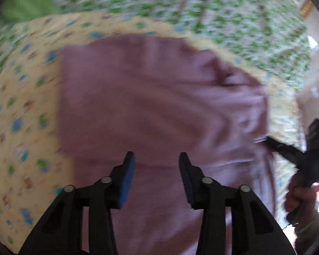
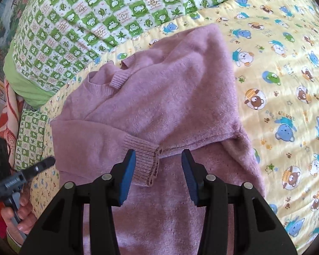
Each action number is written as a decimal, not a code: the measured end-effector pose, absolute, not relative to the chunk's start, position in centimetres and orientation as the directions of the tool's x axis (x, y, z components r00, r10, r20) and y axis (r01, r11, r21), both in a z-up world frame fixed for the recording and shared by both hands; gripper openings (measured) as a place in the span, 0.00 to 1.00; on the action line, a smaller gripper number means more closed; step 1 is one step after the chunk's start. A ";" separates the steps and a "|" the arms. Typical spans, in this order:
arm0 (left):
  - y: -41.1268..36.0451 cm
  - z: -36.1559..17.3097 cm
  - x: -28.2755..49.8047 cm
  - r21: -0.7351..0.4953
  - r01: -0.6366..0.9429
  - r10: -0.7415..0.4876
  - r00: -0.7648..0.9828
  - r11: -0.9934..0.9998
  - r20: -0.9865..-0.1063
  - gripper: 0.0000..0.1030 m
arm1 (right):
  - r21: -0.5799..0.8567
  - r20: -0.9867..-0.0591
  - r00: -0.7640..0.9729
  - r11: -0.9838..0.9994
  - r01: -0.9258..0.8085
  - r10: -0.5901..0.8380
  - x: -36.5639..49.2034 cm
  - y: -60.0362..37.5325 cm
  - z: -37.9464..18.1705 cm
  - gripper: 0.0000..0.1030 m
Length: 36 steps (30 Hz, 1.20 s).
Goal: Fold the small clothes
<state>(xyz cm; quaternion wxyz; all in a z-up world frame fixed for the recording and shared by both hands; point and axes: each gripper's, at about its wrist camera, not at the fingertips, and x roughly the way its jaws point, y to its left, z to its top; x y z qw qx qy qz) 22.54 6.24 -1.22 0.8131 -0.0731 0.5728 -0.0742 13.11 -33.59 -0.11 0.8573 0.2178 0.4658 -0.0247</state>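
A small mauve knit sweater (image 2: 159, 106) lies partly folded on a yellow cartoon-print sheet (image 2: 287, 85). One sleeve lies across the body, its ribbed cuff (image 2: 144, 159) near my right fingers. My right gripper (image 2: 158, 157) is open and empty just above the cuff and the hem. In the blurred left wrist view the sweater (image 1: 148, 106) fills the middle. My left gripper (image 1: 157, 159) is open and empty over its lower part. The right gripper (image 1: 272, 144) shows at the sweater's right edge. The left gripper (image 2: 46, 162) shows at the far left of the right wrist view.
A green-and-white checkered quilt (image 2: 95, 17) lies behind the sweater, with a green pillow (image 2: 29, 89) and a small checkered cushion (image 2: 32, 131) at the left. The yellow sheet spreads wide to the right. A red patterned cloth (image 2: 8, 110) lies at the far left.
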 end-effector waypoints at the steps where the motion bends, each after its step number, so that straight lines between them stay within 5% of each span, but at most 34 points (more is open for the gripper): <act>1: 7.7 -2.0 22.3 -0.180 0.008 -0.172 0.323 0.984 -0.931 0.44 | 0.350 -0.814 0.556 0.904 0.243 0.166 13.4 -33.4 -0.3 0.45; 5: 11.6 -4.7 21.7 -0.115 -0.070 -0.090 0.290 0.991 -0.953 0.45 | 0.344 -0.851 0.486 0.910 0.232 0.198 15.1 -32.2 -2.3 0.55; 9: 11.5 -5.9 22.2 -0.085 -0.064 -0.062 0.303 0.994 -0.951 0.46 | 0.347 -0.863 0.452 0.915 0.207 0.226 16.4 -30.6 -3.8 0.55; 10: 11.1 -6.2 22.5 -0.064 -0.061 -0.042 0.307 0.996 -0.951 0.46 | 0.349 -0.860 0.454 0.917 0.192 0.233 16.6 -30.2 -3.7 0.52; 12: 10.6 -6.8 23.2 -0.035 -0.066 -0.012 0.311 0.997 -0.950 0.46 | 0.364 -0.839 0.475 0.923 0.129 0.264 17.1 -29.2 -2.7 0.16; 13: 10.6 -7.0 23.4 -0.029 -0.069 -0.006 0.314 0.997 -0.949 0.46 | 0.374 -0.826 0.491 0.921 0.109 0.278 17.3 -29.0 -1.8 0.07; 20: 11.7 -6.1 26.5 -0.048 -0.196 0.027 0.365 0.979 -0.931 0.46 | 0.393 -0.581 0.755 0.917 -0.069 0.306 14.9 -31.3 11.6 0.07; 30: 14.0 -6.5 26.3 -0.116 -0.310 0.006 0.365 0.943 -0.931 0.48 | 0.314 -0.765 0.630 0.931 0.185 0.133 15.4 -38.3 2.7 0.07; 36: 14.1 -6.7 25.7 -0.124 -0.308 -0.004 0.365 0.943 -0.931 0.48 | 0.298 -0.761 0.644 0.926 0.232 0.084 15.5 -39.8 2.2 0.07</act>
